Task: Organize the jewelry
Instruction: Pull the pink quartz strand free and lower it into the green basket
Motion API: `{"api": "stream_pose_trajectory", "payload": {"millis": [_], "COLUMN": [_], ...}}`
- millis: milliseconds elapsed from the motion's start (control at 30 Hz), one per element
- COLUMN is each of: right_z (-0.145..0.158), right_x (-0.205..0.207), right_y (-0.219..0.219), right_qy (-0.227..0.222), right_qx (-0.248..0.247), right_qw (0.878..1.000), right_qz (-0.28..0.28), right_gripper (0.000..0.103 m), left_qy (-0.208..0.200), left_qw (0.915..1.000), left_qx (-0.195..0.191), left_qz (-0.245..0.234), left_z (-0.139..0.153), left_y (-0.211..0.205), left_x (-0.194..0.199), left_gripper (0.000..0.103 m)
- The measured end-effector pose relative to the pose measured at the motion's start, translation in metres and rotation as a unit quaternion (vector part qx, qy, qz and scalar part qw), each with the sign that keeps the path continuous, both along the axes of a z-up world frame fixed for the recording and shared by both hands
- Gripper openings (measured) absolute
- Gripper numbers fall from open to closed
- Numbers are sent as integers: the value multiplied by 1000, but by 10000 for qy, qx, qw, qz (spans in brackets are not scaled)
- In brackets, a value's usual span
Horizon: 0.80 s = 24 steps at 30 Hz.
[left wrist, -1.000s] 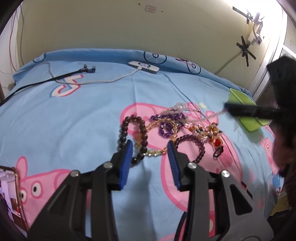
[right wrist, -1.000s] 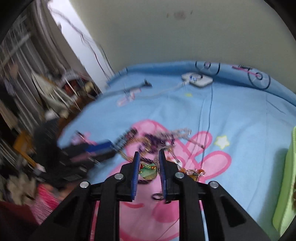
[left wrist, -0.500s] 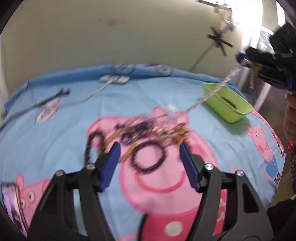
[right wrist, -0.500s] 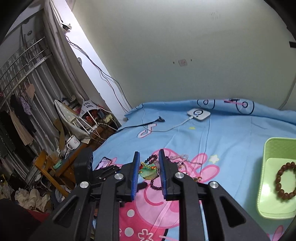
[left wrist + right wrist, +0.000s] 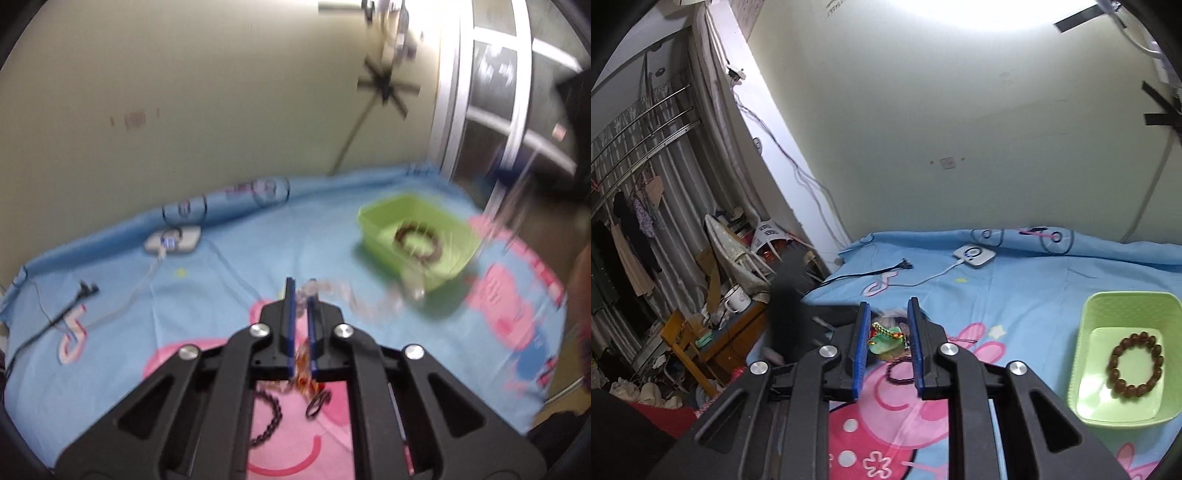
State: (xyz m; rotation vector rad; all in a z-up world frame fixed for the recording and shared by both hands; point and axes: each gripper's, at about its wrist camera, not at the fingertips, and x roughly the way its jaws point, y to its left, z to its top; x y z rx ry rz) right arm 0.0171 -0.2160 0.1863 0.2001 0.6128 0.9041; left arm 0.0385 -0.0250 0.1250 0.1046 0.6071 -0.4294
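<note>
The left gripper (image 5: pixel 301 295) has its fingers squeezed almost together on a pale bead chain (image 5: pixel 354 299) (very blurry). The right gripper (image 5: pixel 888 314) grips a green pendant (image 5: pixel 886 343) between narrowly parted fingers; the green tray (image 5: pixel 1089 314) lies to their right.

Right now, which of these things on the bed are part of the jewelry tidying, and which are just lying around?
Part of the job:
green tray
brown bead bracelet lying in the tray
pale bead chain
dark bead bracelet on the sheet
green pendant

Just lying about:
white charger
black cable
white mug
</note>
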Motion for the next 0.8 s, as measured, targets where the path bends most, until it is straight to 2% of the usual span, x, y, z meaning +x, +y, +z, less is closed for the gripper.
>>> {"api": "stream_pose_trajectory", "payload": {"millis": [67, 133, 167, 233, 333, 433, 567, 600, 633, 667, 733, 800], "right_z": [-9, -15, -20, -27, -41, -64, -76, -76, -77, -79, -80, -67], "right_x": [5, 6, 4, -1, -11, -11, 7, 16, 26, 34, 49, 51], "right_y": [-8, -12, -14, -14, -7, 14, 36, 43, 48, 50, 42, 15], "right_qy": [139, 194, 187, 13, -338, -358, -408, -413, -332, -195, 226, 229], "right_qx": [154, 308, 379, 291, -117, -517, -571, -577, -651, -758, -746, -419], "right_qw": [9998, 9993, 9991, 9995, 9994, 9979, 9975, 9975, 9973, 9969, 9969, 9986], "right_qz": [9, 33, 82, 79, -7, 132, 87, 78, 84, 58, -91, -240], "right_gripper": [0, 6, 13, 48, 53, 53, 53, 49, 20, 0, 0, 0], "left_qy": [-30, -21, -21, -33, -85, -151, -287, -317, -368, -414, -502, -561], "left_qw": [9997, 9993, 9989, 9985, 9979, 9973, 9962, 9960, 9959, 9960, 9962, 9963], "left_qx": [-201, -338, -395, -453, -496, -517, -489, -484, -468, -454, -450, -435], "left_qz": [-109, -188, -236, -307, -400, -509, -654, -680, -679, -647, -560, -474], "left_z": [21, 37, 46, 59, 81, 97, 119, 123, 128, 132, 139, 142], "left_y": [2, 1, 0, -4, -17, -28, -49, -52, -57, -59, -58, -54], "left_x": [-1, -3, -3, -3, -4, -5, -10, -11, -13, -14, -18, -19], "left_gripper": [5, 5, 5, 5, 5, 5, 5, 5, 5, 5, 5, 5]}}
